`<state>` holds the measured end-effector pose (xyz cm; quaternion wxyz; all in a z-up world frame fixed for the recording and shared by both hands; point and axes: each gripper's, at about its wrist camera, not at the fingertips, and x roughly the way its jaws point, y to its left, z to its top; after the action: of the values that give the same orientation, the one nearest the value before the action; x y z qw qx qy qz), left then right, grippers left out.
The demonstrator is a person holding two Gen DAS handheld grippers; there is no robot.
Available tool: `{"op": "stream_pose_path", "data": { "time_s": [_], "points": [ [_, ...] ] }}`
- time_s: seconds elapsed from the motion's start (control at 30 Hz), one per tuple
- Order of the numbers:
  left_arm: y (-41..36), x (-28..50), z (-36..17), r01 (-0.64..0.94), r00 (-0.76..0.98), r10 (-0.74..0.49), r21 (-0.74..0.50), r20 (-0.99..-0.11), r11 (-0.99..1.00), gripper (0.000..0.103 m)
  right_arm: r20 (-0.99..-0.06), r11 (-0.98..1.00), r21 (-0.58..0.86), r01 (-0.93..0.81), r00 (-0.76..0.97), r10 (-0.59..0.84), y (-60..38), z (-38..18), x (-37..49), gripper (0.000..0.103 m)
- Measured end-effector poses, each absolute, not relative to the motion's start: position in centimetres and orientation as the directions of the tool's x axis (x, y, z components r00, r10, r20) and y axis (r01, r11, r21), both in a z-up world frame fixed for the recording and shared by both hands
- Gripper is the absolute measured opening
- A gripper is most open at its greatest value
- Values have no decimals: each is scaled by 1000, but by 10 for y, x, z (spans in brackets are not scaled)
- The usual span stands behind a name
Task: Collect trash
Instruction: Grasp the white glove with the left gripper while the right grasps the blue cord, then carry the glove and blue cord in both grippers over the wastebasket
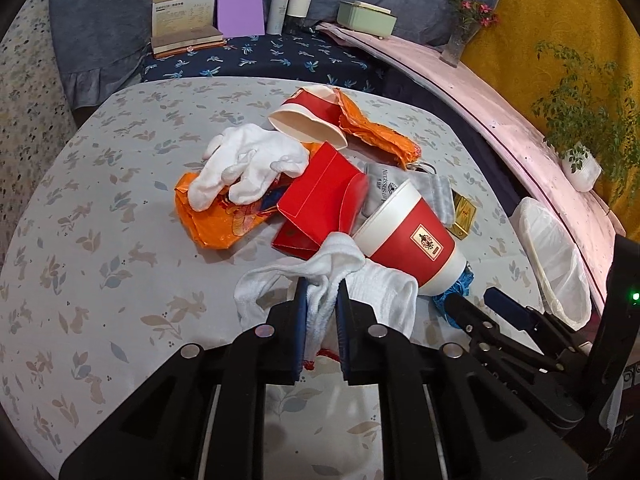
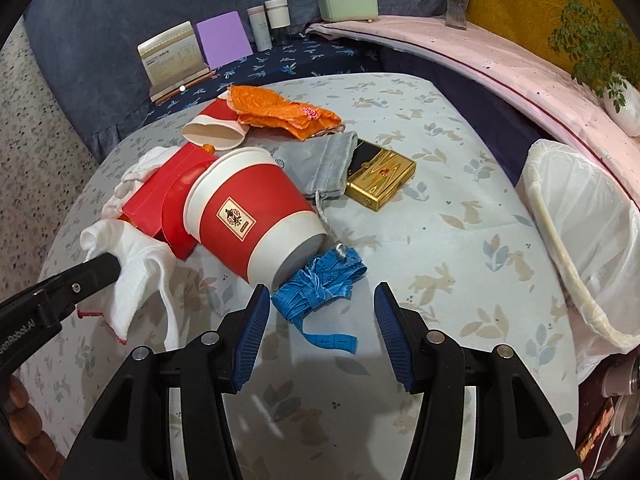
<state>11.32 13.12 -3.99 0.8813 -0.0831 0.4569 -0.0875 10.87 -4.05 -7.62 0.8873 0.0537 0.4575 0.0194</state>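
Note:
My left gripper (image 1: 322,304) is shut on a white cloth (image 1: 372,288), pinched between its blue pads and lifted a little off the table; the same cloth (image 2: 136,280) shows in the right wrist view. A red and white paper cup (image 2: 248,216) lies on its side next to it, leaning on a red box (image 2: 160,204). My right gripper (image 2: 320,320) is open just above a blue measuring tape (image 2: 320,284) crumpled on the table by the cup's base. A second cup (image 1: 308,114), orange wrappers (image 1: 376,128) and a white glove (image 1: 248,164) lie farther back.
A white-lined trash bin (image 2: 584,240) stands at the table's right edge. A grey pouch (image 2: 324,164) and a gold box (image 2: 380,180) lie behind the tape. Books, bottles and a green box (image 1: 366,18) stand on the far surface. Potted plants (image 1: 580,120) sit along a pink ledge.

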Motion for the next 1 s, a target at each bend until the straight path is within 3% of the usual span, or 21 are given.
{"op": "stream_pose_path", "data": {
  "time_s": [0.33, 0.4, 0.53, 0.57, 1.0],
  "points": [
    [128, 117, -46, 84, 556, -239, -232, -796, 969, 13, -823, 993, 115, 19, 562, 84, -39, -91, 115, 53],
    [128, 117, -45, 84, 556, -238, -231, -796, 969, 13, -821, 994, 107, 17, 565, 79, -39, -91, 114, 49],
    [124, 116, -47, 87, 555, -240, -231, -797, 969, 13, -821, 994, 105, 15, 565, 78, -45, -90, 112, 24],
    [123, 115, -47, 89, 554, -240, -230, -797, 969, 13, -821, 993, 115, 17, 565, 85, -48, -90, 112, 23],
    [92, 104, -33, 154, 565, -270, -223, -779, 963, 13, -783, 991, 127, 49, 619, 69, -80, -64, 89, 20]
  ]
}}
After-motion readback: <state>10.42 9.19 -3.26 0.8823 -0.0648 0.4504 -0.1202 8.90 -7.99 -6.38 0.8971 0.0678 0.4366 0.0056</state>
